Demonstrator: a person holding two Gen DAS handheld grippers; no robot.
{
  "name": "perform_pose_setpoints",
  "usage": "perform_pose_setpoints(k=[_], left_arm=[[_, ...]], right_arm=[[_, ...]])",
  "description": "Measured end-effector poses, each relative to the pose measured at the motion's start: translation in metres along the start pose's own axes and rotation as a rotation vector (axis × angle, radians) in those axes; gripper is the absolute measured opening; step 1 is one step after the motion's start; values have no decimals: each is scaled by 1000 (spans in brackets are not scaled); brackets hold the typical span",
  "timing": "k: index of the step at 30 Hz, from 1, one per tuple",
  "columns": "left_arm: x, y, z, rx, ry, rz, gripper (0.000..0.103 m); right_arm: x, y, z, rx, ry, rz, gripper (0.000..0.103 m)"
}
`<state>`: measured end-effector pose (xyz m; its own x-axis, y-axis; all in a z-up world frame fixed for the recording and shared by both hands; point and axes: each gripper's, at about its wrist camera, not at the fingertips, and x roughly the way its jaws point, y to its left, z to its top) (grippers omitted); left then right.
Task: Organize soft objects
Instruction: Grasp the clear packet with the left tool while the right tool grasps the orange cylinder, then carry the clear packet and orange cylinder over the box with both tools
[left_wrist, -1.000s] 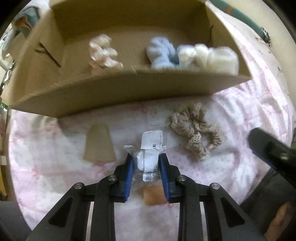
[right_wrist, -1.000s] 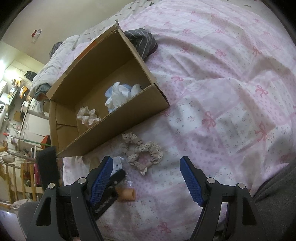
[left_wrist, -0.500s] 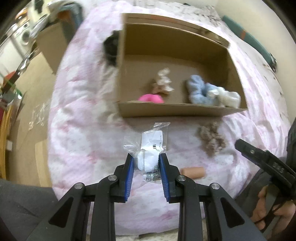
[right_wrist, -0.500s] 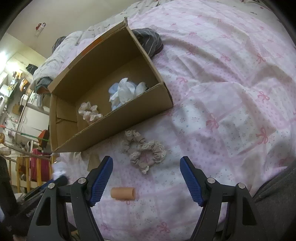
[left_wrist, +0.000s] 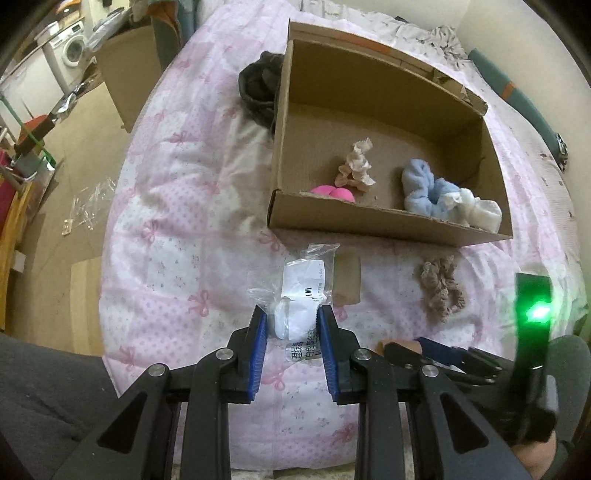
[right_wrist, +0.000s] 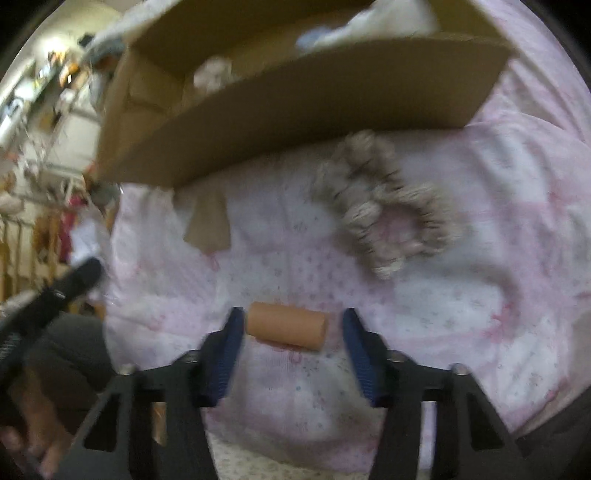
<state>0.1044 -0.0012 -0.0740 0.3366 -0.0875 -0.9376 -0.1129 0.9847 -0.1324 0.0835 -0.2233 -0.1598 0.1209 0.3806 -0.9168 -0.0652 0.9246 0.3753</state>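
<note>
My left gripper (left_wrist: 291, 317) is shut on a clear plastic bag with a white soft item (left_wrist: 295, 314) and holds it above the pink bedspread, in front of the cardboard box (left_wrist: 369, 221). The box holds a beige scrunchie (left_wrist: 355, 164), a pink item (left_wrist: 334, 193), a blue scrunchie (left_wrist: 424, 192) and a white one (left_wrist: 480, 214). My right gripper (right_wrist: 292, 325) is open, its jaws on either side of an orange foam cylinder (right_wrist: 287, 325) lying on the bed. A taupe lace scrunchie (right_wrist: 384, 206) lies beyond it; it also shows in the left wrist view (left_wrist: 441, 288).
A brown cardboard scrap (left_wrist: 347, 277) lies on the bed before the box. A dark cloth (left_wrist: 258, 88) sits by the box's far left corner. The bed edge drops to the floor on the left, where another cardboard box (left_wrist: 129, 74) stands.
My right gripper has dropped down and forward to the orange cylinder, jaws narrower around it. My left gripper, still holding the bag, has shifted slightly; the view is otherwise similar.
</note>
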Motion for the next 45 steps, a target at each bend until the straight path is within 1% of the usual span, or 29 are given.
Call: perform_pose_setpoints(k=[2, 4, 6, 7, 8, 9, 10, 12, 14, 16, 21, 24, 27, 31, 33, 38, 45], left_arm=[[2, 2, 1, -8, 6, 1, 25], [4, 3, 1, -17, 9, 3, 25], [4, 4, 1, -22, 11, 2, 25], [4, 4, 1, -25, 11, 2, 25], [4, 4, 2, -28, 11, 0, 25], [4, 4, 2, -29, 10, -1, 25], [4, 4, 2, -30, 8, -1, 25], [3, 4, 2, -27, 4, 1, 25], [3, 4, 2, -28, 4, 2, 25], [3, 4, 2, -30, 3, 3, 25], [4, 5, 2, -34, 0, 9, 25], [4, 4, 2, -26, 0, 13, 25], [4, 3, 0, -17, -4, 26, 25], [6, 3, -2, -11, -4, 38, 25], [9, 2, -4, 1, 6, 48, 25], [12, -1, -5, 15, 11, 66, 25], [14, 0, -6, 22, 4, 94, 25]], right_arm=[[11, 7, 0, -25, 9, -49, 53], [16, 14, 2, -43, -3, -73, 53], [18, 20, 3, -65, -13, -84, 46], [20, 22, 3, -81, -15, -91, 39], [21, 25, 2, -97, -15, -89, 29], [22, 27, 1, -110, -12, -81, 24], [22, 29, -1, -122, -9, -73, 15], [21, 32, -4, -143, -17, -77, 10], [16, 34, -8, -156, -33, -63, 9], [9, 36, -13, -151, -47, -17, 9], [-27, 33, -21, -119, -155, 82, 9], [-35, 27, -22, -95, -168, 101, 9], [-34, 22, -19, -77, -158, 98, 9], [-39, 20, -11, -87, -170, 99, 9], [-35, 23, -9, -90, -181, 100, 9], [-42, 20, -7, -84, -205, 124, 9], [-42, 19, -5, -82, -199, 143, 9]])
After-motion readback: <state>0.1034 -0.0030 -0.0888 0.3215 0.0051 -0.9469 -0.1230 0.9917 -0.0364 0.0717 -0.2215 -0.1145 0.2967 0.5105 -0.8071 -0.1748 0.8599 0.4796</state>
